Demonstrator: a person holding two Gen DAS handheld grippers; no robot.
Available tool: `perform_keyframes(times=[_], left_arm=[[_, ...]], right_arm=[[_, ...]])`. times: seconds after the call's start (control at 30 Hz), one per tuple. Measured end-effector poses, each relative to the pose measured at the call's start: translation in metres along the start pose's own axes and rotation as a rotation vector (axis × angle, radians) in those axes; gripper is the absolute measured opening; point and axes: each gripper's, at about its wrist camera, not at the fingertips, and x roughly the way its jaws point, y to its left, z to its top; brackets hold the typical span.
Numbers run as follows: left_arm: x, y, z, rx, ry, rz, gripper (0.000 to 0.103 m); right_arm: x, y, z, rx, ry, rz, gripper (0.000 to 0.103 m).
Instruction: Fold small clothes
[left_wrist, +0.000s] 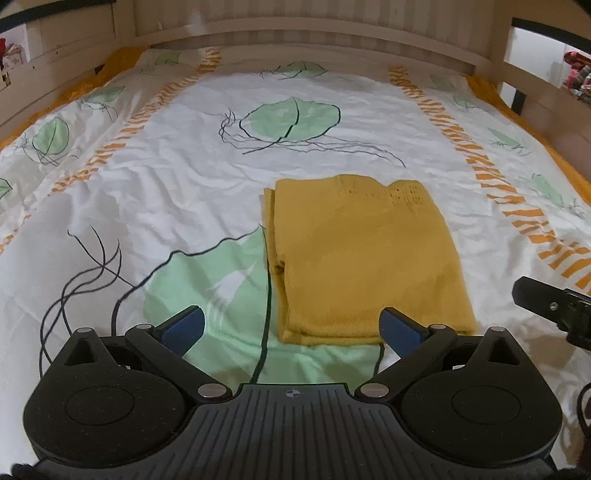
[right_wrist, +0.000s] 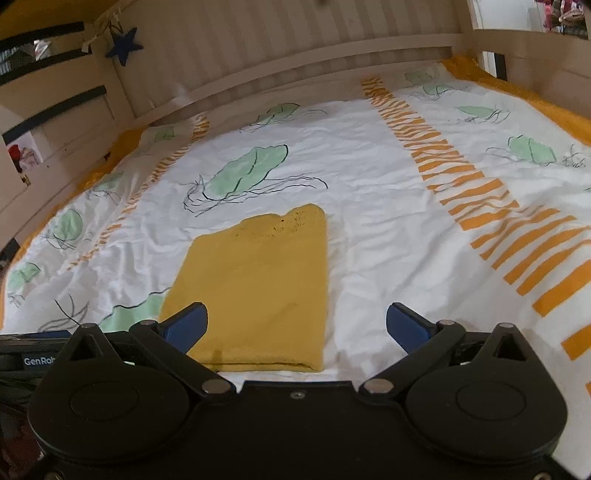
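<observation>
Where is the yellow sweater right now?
The folded yellow sweater lies flat on the leaf-print bedsheet, just ahead of both open grippers, right of centre in the left wrist view, partly over a big green leaf.

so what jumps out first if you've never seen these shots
A mustard yellow garment, folded into a neat rectangle, lies on the white bedspread printed with green leaves and orange stripes. Both claws, left and right, hang open just short of its near edge, holding nothing.
</observation>
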Motion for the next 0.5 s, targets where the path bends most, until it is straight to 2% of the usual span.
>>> perform_keyframes(times=[0.1, 0.5], left_arm=[[0.001, -0.0004, -0.0021, -0.002, 0.012, -0.002, 0.102], [0.0082, 0.0052, -0.0084, -0.018, 0.057, 0.012, 0.102]], right_arm=[[0.0, 0.0044, -0.001, -0.01, 0.009, -0.02, 0.103], [0.0087, 0.0099, -0.0074, -0.011, 0.077, 0.015, 0.103]])
